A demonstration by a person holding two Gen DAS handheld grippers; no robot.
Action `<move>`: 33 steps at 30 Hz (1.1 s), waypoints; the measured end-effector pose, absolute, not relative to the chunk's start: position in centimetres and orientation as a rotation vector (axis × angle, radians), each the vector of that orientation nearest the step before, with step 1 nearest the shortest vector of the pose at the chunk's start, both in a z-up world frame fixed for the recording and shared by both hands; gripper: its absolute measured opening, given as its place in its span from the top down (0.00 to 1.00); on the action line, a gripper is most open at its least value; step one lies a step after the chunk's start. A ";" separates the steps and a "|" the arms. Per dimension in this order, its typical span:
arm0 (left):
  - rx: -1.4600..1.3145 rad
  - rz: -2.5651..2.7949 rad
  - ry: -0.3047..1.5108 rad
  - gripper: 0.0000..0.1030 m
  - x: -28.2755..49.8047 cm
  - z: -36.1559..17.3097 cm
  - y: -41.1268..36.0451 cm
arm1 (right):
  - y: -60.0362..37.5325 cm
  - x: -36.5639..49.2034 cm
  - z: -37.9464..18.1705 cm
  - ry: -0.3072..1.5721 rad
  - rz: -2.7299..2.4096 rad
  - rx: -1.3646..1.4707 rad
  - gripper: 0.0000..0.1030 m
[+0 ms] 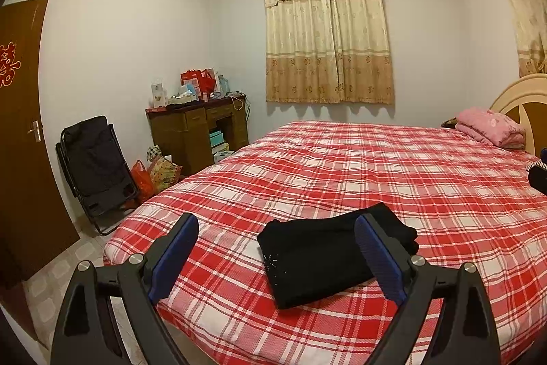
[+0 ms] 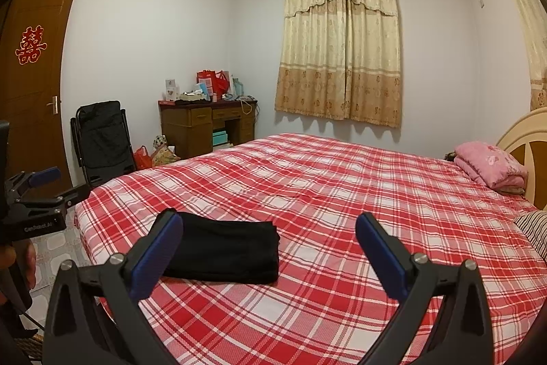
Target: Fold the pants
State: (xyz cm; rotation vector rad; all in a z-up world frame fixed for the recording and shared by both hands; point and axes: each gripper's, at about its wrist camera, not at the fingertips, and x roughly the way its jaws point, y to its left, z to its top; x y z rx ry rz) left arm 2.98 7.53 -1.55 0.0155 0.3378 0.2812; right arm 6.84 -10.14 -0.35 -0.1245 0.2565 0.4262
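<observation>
Black pants (image 1: 318, 255) lie folded into a compact rectangle on the red plaid bed (image 1: 376, 166), near its front left corner. They also show in the right wrist view (image 2: 225, 253). My left gripper (image 1: 277, 228) is open and empty, held above the bed just short of the pants. My right gripper (image 2: 270, 228) is open and empty, to the right of the pants, over the bed (image 2: 359, 187). The left gripper also shows at the left edge of the right wrist view (image 2: 37, 194).
A pink folded blanket (image 1: 489, 125) lies by the headboard (image 1: 512, 98). A striped cloth (image 2: 533, 228) lies at the bed's right edge. A black folding chair (image 1: 95, 166), bags (image 1: 154, 173) and a cluttered wooden desk (image 1: 201, 125) stand at the far left. A brown door (image 1: 20, 125) is left.
</observation>
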 end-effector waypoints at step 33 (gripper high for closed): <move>0.026 0.248 0.337 0.01 2.8 -1.5 6.8 | -10.0 6.7 -0.3 0.259 0.450 -0.146 0.00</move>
